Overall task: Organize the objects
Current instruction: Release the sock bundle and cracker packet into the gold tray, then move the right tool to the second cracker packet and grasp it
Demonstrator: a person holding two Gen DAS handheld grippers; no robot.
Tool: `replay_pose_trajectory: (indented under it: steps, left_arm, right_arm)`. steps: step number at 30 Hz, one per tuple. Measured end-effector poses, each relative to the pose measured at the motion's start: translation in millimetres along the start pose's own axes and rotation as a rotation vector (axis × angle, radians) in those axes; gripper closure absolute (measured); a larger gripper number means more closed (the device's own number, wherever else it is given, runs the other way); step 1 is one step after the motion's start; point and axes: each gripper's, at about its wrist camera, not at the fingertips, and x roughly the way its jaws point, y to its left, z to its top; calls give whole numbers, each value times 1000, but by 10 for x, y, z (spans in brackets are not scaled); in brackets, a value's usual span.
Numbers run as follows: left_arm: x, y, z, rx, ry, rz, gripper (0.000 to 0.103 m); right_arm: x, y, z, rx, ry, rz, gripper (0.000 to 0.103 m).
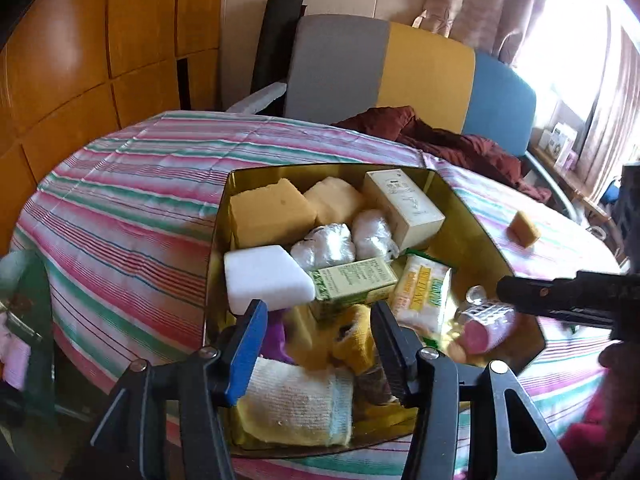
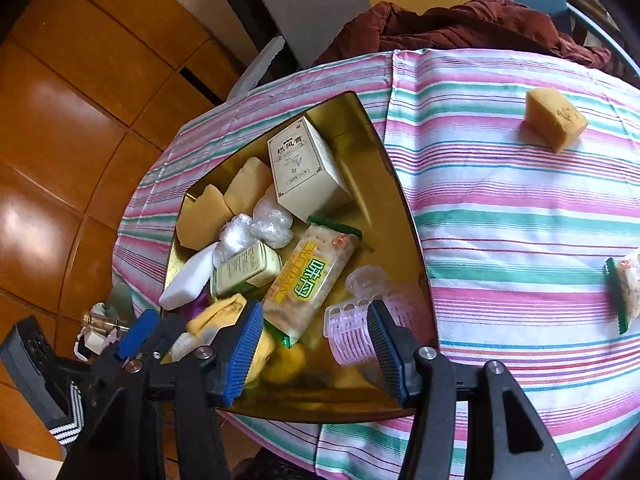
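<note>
"WEIDAN" plus two large Chinese characters on cracker packet (image 2: 310, 280); Chinese title, unclear, on cream box (image 2: 304, 168) at 12 o'clock.

Left wrist camera sits close over the near end of the gold tin (image 1: 224, 216), angled down toward twelve o'clock, the striped tablecloth (image 1: 120, 200) beyond. Right wrist camera hangs nearer and steeper above the tin's (image 2: 404, 216) right corner. Both take in the tin, its contents, and the loose yellow sponge (image 1: 524, 228) (image 2: 556, 120) at two o'clock.
</note>
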Motion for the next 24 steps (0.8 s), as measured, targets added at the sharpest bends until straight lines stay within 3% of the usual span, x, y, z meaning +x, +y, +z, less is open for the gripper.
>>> replay_pose_trajectory:
  steps: [6, 9, 14, 24]
  left_arm:
    - [-54, -59, -10, -4, -1, -20, 45]
    - [-122, -129, -4, 4, -11, -31, 37]
    - [-202, -240, 27, 30, -31, -36, 35]
    - [-315, -404, 27, 95, -58, -33, 32]
  right_arm:
    - [-28, -1, -51, -20, -17, -43, 47]
    - [-44, 2, -91, -47, -33, -84, 42]
    - [-68, 6, -139, -85, -52, -129, 38]
    - [-218, 133, -200, -183, -123, -141, 33]
